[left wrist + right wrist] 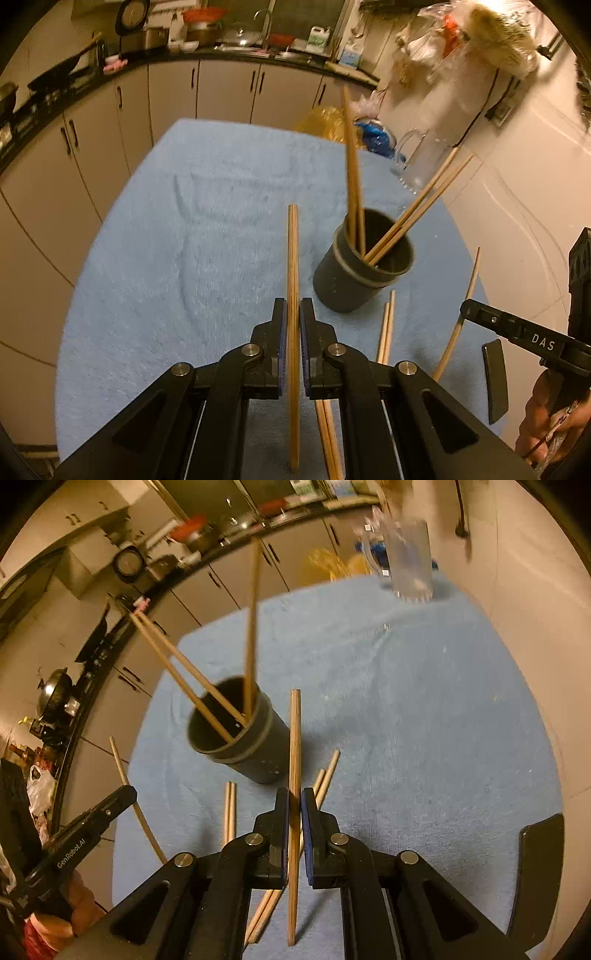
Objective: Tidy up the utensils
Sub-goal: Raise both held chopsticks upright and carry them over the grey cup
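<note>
My left gripper (293, 314) and right gripper (294, 797) each pinch one chopstick (293, 258) (294, 738) above the blue cloth (184, 258), beside the dark cup (362, 266) holding four more.

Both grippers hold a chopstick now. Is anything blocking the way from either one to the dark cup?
Nothing visible does. The left gripper and right gripper each clamp a chopstick, with only bare blue towel before the cup. Four chopsticks already lean inside it, leaving part of the mouth free.
</note>
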